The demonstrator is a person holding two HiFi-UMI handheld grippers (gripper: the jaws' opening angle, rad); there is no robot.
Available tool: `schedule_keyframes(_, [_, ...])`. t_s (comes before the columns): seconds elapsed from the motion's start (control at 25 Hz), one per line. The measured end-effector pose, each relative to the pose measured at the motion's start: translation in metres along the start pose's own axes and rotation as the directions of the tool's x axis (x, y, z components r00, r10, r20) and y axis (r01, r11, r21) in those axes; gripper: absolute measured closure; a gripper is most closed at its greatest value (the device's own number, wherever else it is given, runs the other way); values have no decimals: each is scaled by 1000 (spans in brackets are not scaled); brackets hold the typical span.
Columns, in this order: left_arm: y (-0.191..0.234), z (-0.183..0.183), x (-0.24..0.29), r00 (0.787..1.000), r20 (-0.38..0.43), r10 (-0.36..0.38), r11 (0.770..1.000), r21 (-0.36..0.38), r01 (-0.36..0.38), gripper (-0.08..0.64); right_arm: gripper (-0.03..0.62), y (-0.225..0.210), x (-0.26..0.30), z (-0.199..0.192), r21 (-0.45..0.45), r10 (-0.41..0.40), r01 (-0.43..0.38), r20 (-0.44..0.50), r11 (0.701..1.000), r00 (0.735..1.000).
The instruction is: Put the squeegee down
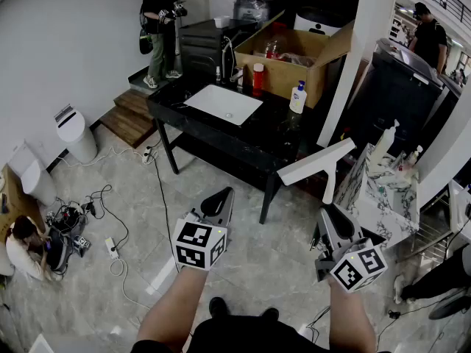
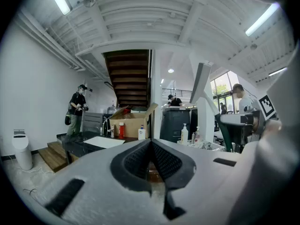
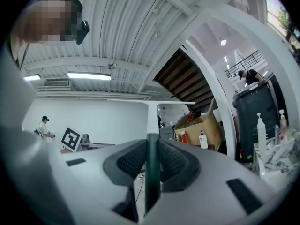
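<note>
Forearms (image 1: 171, 311): closest to me, bottom of the head view, one behind each gripper.
Left gripper (image 1: 218, 197): I read its jaws pressed together in its own view (image 2: 151, 146), nothing between them; it hangs over the floor (image 1: 140, 197) in front of the table (image 1: 221, 142).
Right gripper (image 1: 329, 210): clamped on the squeegee's dark green handle, which runs straight up between the pads (image 3: 152, 146).
Squeegee (image 1: 316, 162): up in the air, off every surface; white blade tilted, crossing between the table's near corner and the marbled counter (image 1: 375, 197). In the right gripper view the blade (image 3: 151, 102) shows as a thin white bar on top.
Writing: only the black-and-white square markers on the two cubes; no words I can read.
Table: black, with a white sink (image 1: 224, 104), a red bottle (image 1: 258, 78), a white pump bottle (image 1: 298, 98) with a blue label too small to read, and an open cardboard box (image 1: 294, 57).
Floor: cables (image 1: 110, 219) at left, white bin (image 1: 76, 134) near the wall.
People: one standing at the back left (image 1: 158, 28), one top right (image 1: 427, 35), one crouched bottom left (image 1: 26, 245).
</note>
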State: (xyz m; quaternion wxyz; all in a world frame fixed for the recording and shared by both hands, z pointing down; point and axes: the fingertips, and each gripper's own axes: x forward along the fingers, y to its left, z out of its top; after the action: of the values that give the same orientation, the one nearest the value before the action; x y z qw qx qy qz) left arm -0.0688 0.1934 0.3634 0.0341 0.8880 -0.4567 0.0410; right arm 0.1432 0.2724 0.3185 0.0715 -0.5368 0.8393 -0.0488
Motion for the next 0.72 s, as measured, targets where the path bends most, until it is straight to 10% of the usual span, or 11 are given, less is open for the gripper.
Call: schedule_keyframes(0.72, [39,-38,-3,999,-45,-2,1000,-10,2,551,503,33,52,-32,-13,46,-47,-91,999,995])
